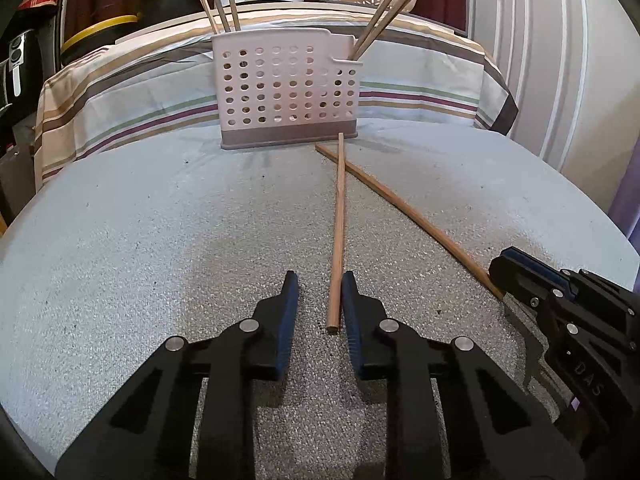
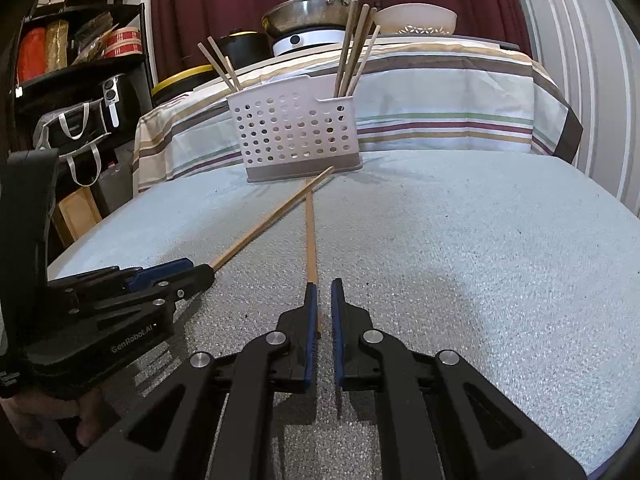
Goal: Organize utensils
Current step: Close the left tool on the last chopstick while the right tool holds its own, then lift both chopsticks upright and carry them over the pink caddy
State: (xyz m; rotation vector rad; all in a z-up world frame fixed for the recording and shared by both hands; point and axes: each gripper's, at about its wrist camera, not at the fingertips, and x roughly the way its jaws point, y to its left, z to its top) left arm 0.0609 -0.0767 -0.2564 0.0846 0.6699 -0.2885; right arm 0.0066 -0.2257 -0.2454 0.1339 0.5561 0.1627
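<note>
Grey table (image 1: 160, 240), chopstick (image 1: 338, 220) between hand-held gripper (image 1: 320, 292)

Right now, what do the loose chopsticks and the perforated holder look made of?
Chopsticks: probably bare wood or bamboo; matte tan, faint grain, no gloss. Holder: likely moulded plastic; smooth white walls with evenly punched round holes, above a grey base band.

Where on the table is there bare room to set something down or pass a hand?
Free: the wide stretch of table right of the crossed chopsticks, and the left side beside the white basket. Crowded: the middle, where both sticks lie in front of the basket.
</note>
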